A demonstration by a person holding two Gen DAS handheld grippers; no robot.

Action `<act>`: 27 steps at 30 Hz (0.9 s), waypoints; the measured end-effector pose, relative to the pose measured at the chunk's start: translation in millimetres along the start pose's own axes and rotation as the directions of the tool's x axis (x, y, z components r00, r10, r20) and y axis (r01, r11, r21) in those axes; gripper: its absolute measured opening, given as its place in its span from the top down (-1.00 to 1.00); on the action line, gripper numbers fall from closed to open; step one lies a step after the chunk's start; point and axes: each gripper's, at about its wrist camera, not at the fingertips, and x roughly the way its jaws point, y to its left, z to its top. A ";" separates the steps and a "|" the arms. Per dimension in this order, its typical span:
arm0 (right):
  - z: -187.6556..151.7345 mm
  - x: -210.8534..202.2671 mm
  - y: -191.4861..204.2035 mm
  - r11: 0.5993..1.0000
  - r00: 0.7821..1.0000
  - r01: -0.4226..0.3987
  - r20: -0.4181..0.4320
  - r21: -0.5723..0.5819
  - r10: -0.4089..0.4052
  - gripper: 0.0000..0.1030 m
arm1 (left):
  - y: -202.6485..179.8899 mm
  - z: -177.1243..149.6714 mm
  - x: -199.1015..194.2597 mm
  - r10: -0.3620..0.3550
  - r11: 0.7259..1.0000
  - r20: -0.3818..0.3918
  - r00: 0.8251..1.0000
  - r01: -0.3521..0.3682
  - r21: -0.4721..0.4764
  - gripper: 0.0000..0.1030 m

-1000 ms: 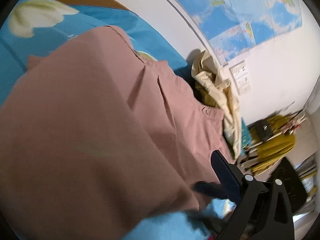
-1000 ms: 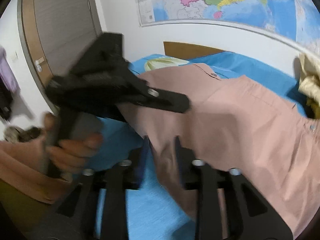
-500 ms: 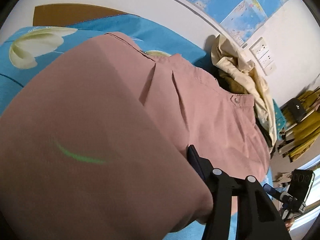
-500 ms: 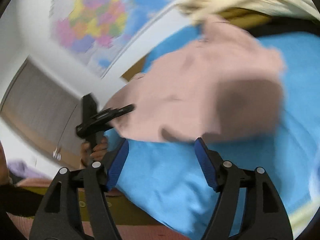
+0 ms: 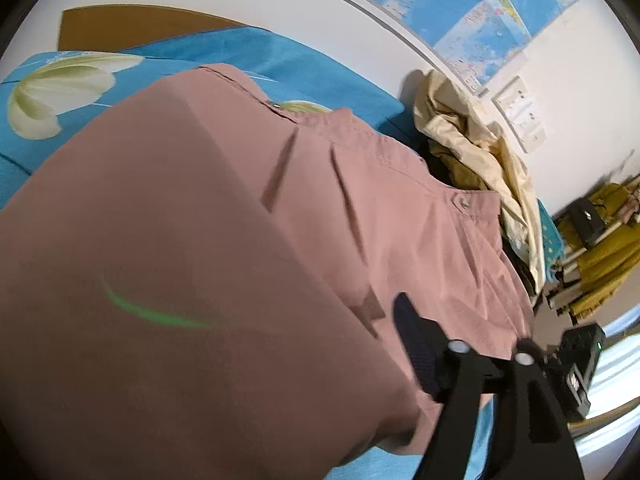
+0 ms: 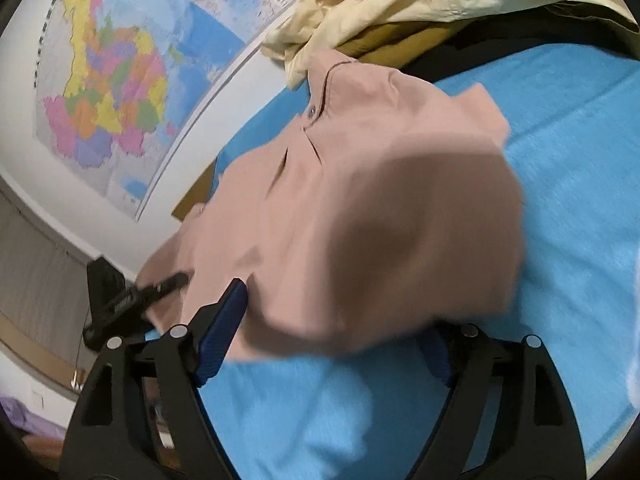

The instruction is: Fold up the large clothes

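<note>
A large dusty-pink garment [image 5: 248,216] with snap buttons lies partly folded on a blue bed sheet [image 6: 568,168]. In the left wrist view it fills most of the picture and drapes over one side of my left gripper [image 5: 320,312]. Only that gripper's right finger [image 5: 412,344] shows, its blue pad bare, and the jaws are opening. In the right wrist view a rounded fold of the garment [image 6: 400,240] bulges over my right gripper [image 6: 332,312]. Its jaws are spreading, and the cloth hangs between the pads unpinched. The left gripper's black finger [image 6: 168,285] touches the garment's far edge.
A heap of pale yellow and olive clothes [image 6: 420,4] lies at the end of the bed by the wall. A big map [image 6: 120,92] hangs above, and a wooden headboard [image 5: 132,24] stands behind. Shelves with yellow items [image 5: 600,248] stand beyond the bed.
My right gripper let go of the pink cloth, swung sideways along the bed and rolled over, its jaws widening. The left gripper stayed put; its visible finger moved in, then out again.
</note>
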 end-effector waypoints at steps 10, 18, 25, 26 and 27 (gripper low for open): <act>22.8 35.1 12.5 0.999 0.999 -0.047 -0.016 -0.001 0.047 -0.36 | -15.8 3.0 7.9 0.068 0.995 0.009 0.998 -0.068 0.074 -0.71; 27.8 39.6 8.6 0.999 0.999 -0.045 -0.017 0.003 0.045 -0.13 | -19.0 5.6 8.9 0.168 0.982 0.012 0.986 -0.168 0.085 -0.48; 32.4 42.6 6.5 0.996 0.996 -0.082 -0.018 0.020 0.082 -0.03 | -16.4 6.6 9.0 0.214 0.972 0.028 0.976 -0.216 0.088 -0.15; 32.8 44.1 4.9 0.997 0.997 -0.077 -0.028 0.023 0.077 0.06 | -15.3 6.7 8.3 0.219 0.972 0.030 0.975 -0.221 0.084 -0.12; 33.3 45.5 3.5 0.997 0.996 -0.077 -0.035 0.030 0.078 0.32 | -15.4 6.9 8.2 0.222 0.971 0.031 0.975 -0.224 0.082 -0.02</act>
